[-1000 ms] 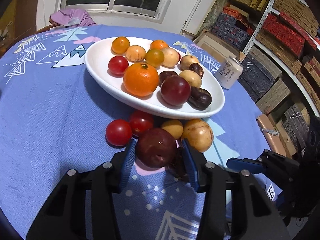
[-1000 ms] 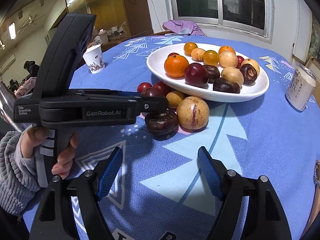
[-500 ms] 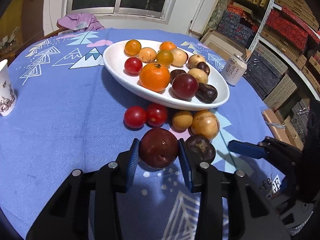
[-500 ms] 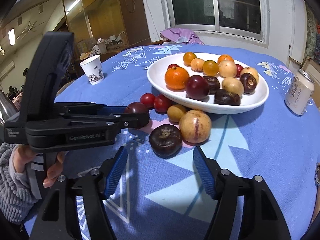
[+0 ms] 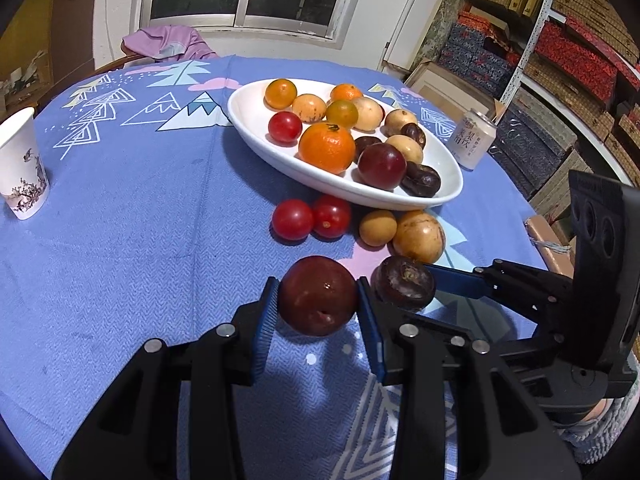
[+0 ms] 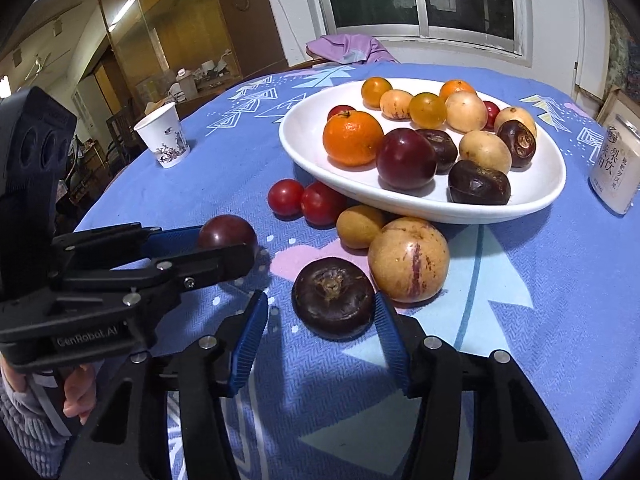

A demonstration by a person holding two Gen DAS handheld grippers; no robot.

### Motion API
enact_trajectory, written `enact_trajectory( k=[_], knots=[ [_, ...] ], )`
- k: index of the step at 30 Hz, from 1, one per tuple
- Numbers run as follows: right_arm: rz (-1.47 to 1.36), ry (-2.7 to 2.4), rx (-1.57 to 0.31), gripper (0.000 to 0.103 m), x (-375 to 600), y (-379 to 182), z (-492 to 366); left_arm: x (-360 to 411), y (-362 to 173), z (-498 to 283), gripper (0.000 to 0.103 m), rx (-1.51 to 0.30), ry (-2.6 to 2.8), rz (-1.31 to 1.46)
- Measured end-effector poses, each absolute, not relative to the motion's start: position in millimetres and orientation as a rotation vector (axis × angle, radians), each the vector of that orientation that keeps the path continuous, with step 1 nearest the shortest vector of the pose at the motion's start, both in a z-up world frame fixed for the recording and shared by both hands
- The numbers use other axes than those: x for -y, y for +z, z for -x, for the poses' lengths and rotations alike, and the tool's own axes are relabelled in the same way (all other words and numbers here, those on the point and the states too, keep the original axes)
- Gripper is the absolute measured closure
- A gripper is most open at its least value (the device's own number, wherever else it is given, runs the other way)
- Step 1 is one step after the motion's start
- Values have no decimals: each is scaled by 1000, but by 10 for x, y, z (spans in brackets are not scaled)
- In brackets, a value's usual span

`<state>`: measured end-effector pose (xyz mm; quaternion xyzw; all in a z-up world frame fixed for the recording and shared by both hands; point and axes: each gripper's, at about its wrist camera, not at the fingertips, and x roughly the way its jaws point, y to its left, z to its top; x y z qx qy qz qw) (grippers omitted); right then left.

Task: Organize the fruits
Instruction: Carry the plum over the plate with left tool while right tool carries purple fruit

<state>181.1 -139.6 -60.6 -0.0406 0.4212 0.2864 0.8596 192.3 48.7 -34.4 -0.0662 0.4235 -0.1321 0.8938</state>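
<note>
Your left gripper (image 5: 318,300) has its jaws closed on a dark red plum (image 5: 318,295), gripped across its middle and apparently just off the blue tablecloth (image 5: 120,220), short of the white plate (image 5: 256,128). The plum looks smooth, firm-skinned and bruisable, so I judge that moderate pressure suffices. Your right gripper (image 6: 320,324) stands wide open around the dark brown fruit (image 6: 333,297) resting on the cloth, one pad touching, nothing yet held.
</note>
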Motion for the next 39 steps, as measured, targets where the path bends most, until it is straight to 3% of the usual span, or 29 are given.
enact_trajectory(
  k=[4,19,27,34,39],
  knots=[
    [122,589,-879,60,1389,-601,-1805,-498,-388,-1942,65,-891,-260,136],
    [70,625,-837,60,1752,-474,-1556,-275,-365,-1845,65,-835,-211,-10],
    [-125,584,-711,60,2292,-83,-1610,-282,106,-1737,65,-694,-213,6],
    [-173,539,-631,60,2441,448,-2073,-206,597,-2227,65,-637,-210,53],
    [-154,522,-663,60,2242,402,-2499,-151,563,-2746,65,-672,-203,114]
  ],
)
